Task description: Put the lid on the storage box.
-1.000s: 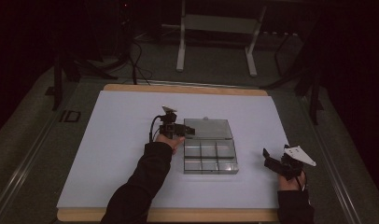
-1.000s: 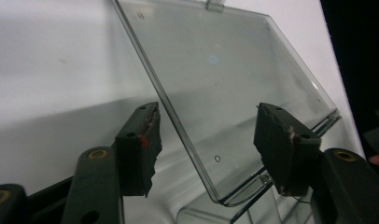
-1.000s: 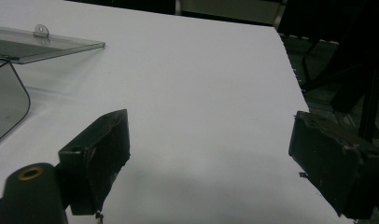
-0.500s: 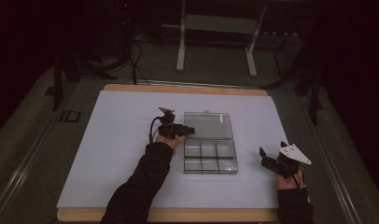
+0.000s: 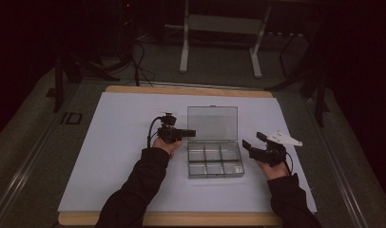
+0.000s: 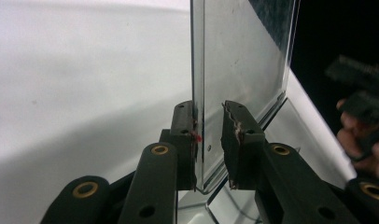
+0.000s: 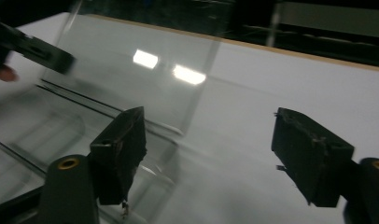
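While the two black jaws of the left gripper sit on either side of the clear lid, one jaw touches it and the other is a tiny bit off, so I cannot tell if they are squeezing it. The lid stands straight up, so the opening looks done or almost done. The right gripper has its jaws wide apart with nothing between them, beside the box's right end. The box sits in the middle of the white worktop, a bit toward the right edge. It is see-through hard plastic, flat and shiny, with six little square pockets that look empty. Filling them may be what is left. The jaw pads look rough and chipped.
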